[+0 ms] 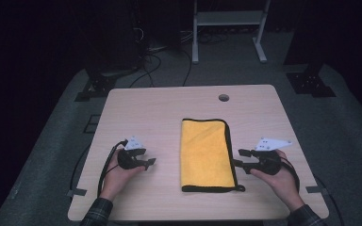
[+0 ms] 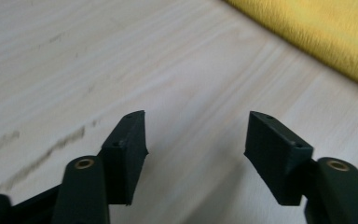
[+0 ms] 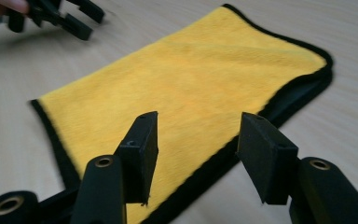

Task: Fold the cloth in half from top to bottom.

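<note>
Cloth, yellow with a dark border, lay folded flat on the worktop, squarely between the two sets of tongs; its long bound edge faced the right tongs and its plain yellow edge faced the left tongs. Left tongs stood partly open over bare wood, nothing between the jaws, with the cloth just off to their far right in the left gripper view; they sat apart from the fabric, touching nothing. Right tongs were likewise partly open and empty, hovering just beside the bordered edge, the cloth spread out directly ahead of them and the left tongs visible beyond its far corner. Judging by this, a fold appeared finished and the cloth let go, or else a fresh grasp was about to begin; I could not tell which. Any next fold would call for each pair of tongs to close in on an end of the same edge, pinch every layer at the border, then lift evenly so the layers stayed aligned.
</note>
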`<state>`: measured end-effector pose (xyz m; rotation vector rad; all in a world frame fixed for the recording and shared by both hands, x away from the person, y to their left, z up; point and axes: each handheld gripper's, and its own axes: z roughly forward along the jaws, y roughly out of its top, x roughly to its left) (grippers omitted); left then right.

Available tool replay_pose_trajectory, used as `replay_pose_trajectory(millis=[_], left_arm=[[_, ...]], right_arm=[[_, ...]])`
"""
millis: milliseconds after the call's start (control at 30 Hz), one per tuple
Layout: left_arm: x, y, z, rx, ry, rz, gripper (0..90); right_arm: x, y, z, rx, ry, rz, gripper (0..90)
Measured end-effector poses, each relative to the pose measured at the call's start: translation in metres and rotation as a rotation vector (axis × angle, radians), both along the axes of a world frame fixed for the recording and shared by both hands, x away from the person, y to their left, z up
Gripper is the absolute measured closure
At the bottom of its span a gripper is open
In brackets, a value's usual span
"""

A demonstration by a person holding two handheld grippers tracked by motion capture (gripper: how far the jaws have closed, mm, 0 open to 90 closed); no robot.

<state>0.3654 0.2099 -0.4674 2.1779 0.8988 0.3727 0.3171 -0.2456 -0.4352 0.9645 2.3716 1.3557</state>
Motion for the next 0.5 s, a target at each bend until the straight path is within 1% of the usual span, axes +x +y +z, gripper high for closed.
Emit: replay_pose_trajectory(millis=[67, 100, 133, 200, 233, 333, 367, 400, 433, 500], left_arm=[[0.006, -0.005, 0.005, -0.006, -0.008, -0.007, 41.2], [0.009, -0.008, 0.007, -0.014, -0.004, -0.011, 42.9], [0.012, -0.01, 0.009, -0.012, -0.004, -0.014, 44.0], [0.02, -0.018, 0.015, -0.027, -0.005, -0.026, 46.8], [0.023, -0.02, 0.016, -0.03, -0.006, -0.03, 48.6], [0.037, -0.032, 0.021, -0.052, -0.003, -0.039, 52.0], [0.043, -0.037, 0.023, -0.055, -0.005, -0.041, 52.5], [0.049, -0.041, 0.025, -0.056, -0.015, -0.044, 53.0], [0.053, -0.044, 0.026, -0.055, -0.019, -0.045, 53.6], [0.063, -0.052, 0.028, -0.054, -0.025, -0.047, 53.8]], right_arm=[[0.012, 0.0, 0.0, -0.019, -0.001, -0.015, 45.7], [0.02, 0.0, 0.0, -0.027, 0.0, -0.025, 45.5], [0.026, 0.0, 0.0, -0.036, 0.001, -0.033, 45.5], [0.037, 0.001, 0.0, -0.045, -0.001, -0.047, 47.3], [0.045, 0.001, 0.0, -0.056, -0.004, -0.05, 47.3], [0.06, 0.004, 0.0, -0.064, -0.002, -0.066, 47.3], [0.066, 0.005, 0.0, -0.068, -0.003, -0.071, 47.2], [0.073, 0.005, 0.0, -0.068, -0.008, -0.081, 47.2], [0.08, 0.007, 0.0, -0.069, -0.002, -0.085, 47.1], [0.088, 0.008, 0.0, -0.072, -0.005, -0.095, 46.9]])
